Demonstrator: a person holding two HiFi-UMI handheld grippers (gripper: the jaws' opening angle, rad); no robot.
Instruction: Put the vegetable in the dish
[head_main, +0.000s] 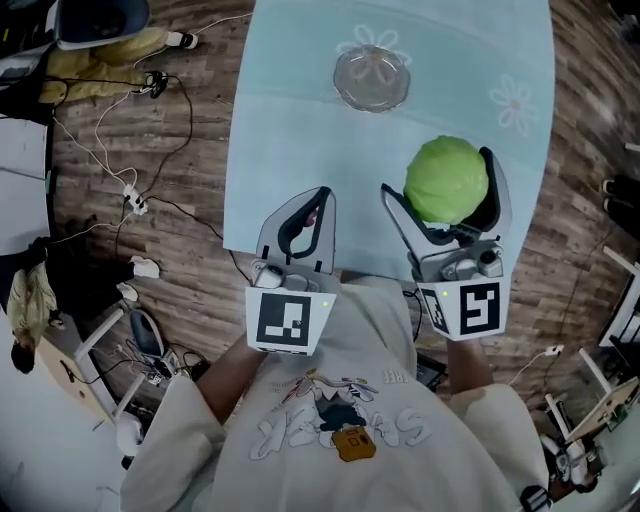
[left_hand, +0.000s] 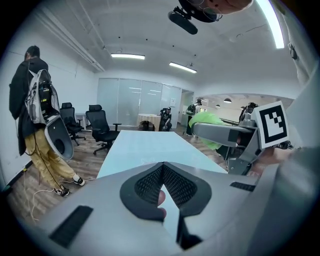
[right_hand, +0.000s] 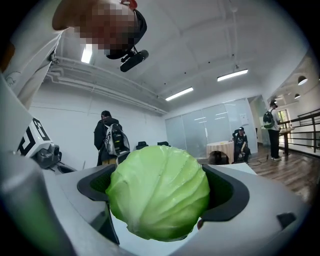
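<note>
A round green cabbage (head_main: 447, 180) sits between the jaws of my right gripper (head_main: 440, 176), which is shut on it above the near right part of the table. In the right gripper view the cabbage (right_hand: 159, 192) fills the gap of the right gripper (right_hand: 160, 202). A clear glass dish (head_main: 372, 80) lies empty at the far middle of the light blue table (head_main: 290, 120), well beyond the cabbage. My left gripper (head_main: 318, 200) is shut with nothing in it, near the table's front edge. In the left gripper view, the left gripper (left_hand: 162, 167) has its jaws touching, and the cabbage (left_hand: 206, 121) shows at the right.
White cables and a power strip (head_main: 133, 197) lie on the wooden floor left of the table. A person with a backpack (left_hand: 35, 110) stands at the left by several office chairs (left_hand: 100, 127). The tablecloth carries flower prints (head_main: 514, 103).
</note>
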